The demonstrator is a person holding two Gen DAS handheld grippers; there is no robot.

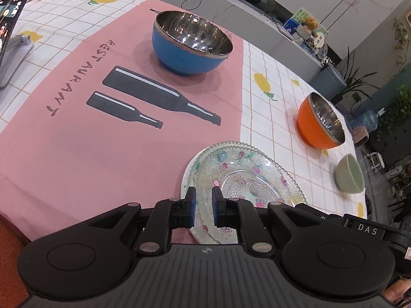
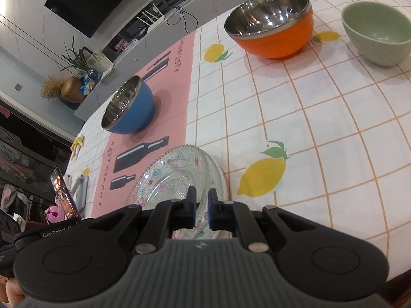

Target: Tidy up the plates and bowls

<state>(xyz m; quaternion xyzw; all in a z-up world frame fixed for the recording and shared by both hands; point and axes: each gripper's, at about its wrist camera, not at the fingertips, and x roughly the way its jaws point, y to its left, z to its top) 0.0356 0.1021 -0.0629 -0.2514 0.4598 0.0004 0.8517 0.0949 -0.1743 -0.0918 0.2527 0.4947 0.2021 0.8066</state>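
A clear patterned glass plate (image 1: 244, 177) (image 2: 169, 179) is tilted just above the table near its front edge. My left gripper (image 1: 204, 205) is shut on its near rim, and my right gripper (image 2: 203, 205) is shut on the rim from the other side. Under it a second plate's rim (image 1: 187, 177) (image 2: 218, 177) shows. A blue bowl with a steel inside (image 1: 190, 43) (image 2: 128, 107) stands on the pink mat (image 1: 102, 154). An orange steel-lined bowl (image 1: 319, 123) (image 2: 272, 25) and a pale green bowl (image 1: 350, 177) (image 2: 377, 33) stand on the lemon-print cloth.
A phone on a stand (image 1: 10, 25) (image 2: 63, 195) sits at the table's far side beyond the mat. The checked cloth (image 2: 321, 128) lies bare between the plates and the orange bowl. The table edge runs just behind the green bowl.
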